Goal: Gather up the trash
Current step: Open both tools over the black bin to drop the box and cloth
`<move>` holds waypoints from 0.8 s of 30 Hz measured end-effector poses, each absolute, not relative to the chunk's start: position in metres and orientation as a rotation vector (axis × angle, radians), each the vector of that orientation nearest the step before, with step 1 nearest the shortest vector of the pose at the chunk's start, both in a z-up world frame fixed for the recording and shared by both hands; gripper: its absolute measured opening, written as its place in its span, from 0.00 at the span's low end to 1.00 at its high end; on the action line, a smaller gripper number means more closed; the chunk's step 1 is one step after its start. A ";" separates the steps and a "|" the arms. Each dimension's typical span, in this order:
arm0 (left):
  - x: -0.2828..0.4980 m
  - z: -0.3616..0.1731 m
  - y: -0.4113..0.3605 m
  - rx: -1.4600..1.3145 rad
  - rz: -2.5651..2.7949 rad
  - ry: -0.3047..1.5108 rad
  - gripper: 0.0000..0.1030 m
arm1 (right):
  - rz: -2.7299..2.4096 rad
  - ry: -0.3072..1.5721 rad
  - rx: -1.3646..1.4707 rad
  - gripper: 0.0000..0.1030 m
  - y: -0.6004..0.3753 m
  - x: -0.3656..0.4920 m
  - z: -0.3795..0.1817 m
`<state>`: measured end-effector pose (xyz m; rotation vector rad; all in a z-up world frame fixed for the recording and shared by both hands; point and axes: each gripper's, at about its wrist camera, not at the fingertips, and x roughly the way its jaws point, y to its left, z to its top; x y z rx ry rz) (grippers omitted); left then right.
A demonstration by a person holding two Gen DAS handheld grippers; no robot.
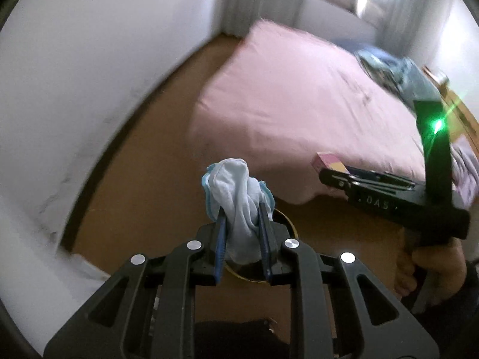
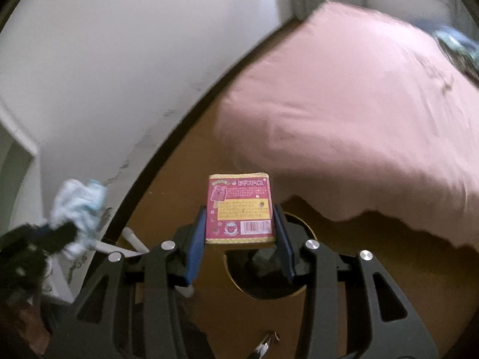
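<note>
Below both grippers, on the brown floor (image 2: 185,167): a round dark bin with a thin gold rim (image 2: 311,233), mouth open, some dim shapes inside, contents too dark to make out. In the left wrist view, only slivers of that rim (image 1: 295,230) visible behind the fingers.

Left gripper (image 1: 241,209) clamped narrow on a crumpled white-and-pale-blue cloth or tissue wad (image 1: 236,191), blue pads (image 1: 220,239) pressing its sides, wad bulging up past the fingertips, directly over the bin. Right gripper (image 2: 239,209) closed at medium width on a small pink-and-yellow snack box (image 2: 241,209), printed with a bear-shaped ice bar, Japanese lettering and a barcode; blue pads (image 2: 196,239) flat against its two side edges, box upright, face to the camera, just above the far rim of the bin.

Pink-sheeted bed (image 1: 284,95) close on the right, its overhanging edge near the bin; rumpled blue-green bedding (image 1: 386,68) at the far end. White wall (image 1: 89,74) with a dark skirting line curving along the left, a strip of bare floor between wall and bed. Grey curtains (image 1: 254,3) and a bright window beyond.

Both grippers pitched steeply down, side by side. Right gripper seen from the left camera with green light glowing, a hand (image 1: 434,263) wrapped round its grip. Background blurred.
</note>
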<state>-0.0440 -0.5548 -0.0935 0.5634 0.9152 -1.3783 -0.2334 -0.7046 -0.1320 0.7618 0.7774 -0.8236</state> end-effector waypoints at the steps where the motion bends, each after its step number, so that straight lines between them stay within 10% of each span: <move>1: -0.052 -0.106 -0.569 0.596 -1.392 0.929 0.18 | -0.827 0.788 0.794 0.41 -0.711 -0.239 -0.142; 12: -0.072 -0.176 -0.624 0.736 -1.441 1.034 0.19 | -0.824 0.874 0.965 0.41 -0.736 -0.260 -0.197; 14: -0.084 -0.175 -0.633 0.751 -1.449 1.037 0.29 | -0.823 0.872 0.965 0.41 -0.737 -0.258 -0.195; 16: -0.089 -0.169 -0.632 0.741 -1.451 1.016 0.61 | -0.825 0.874 0.954 0.41 -0.735 -0.256 -0.193; 24: -0.082 -0.160 -0.620 0.718 -1.413 1.008 0.66 | -0.813 0.910 0.934 0.41 -0.731 -0.247 -0.198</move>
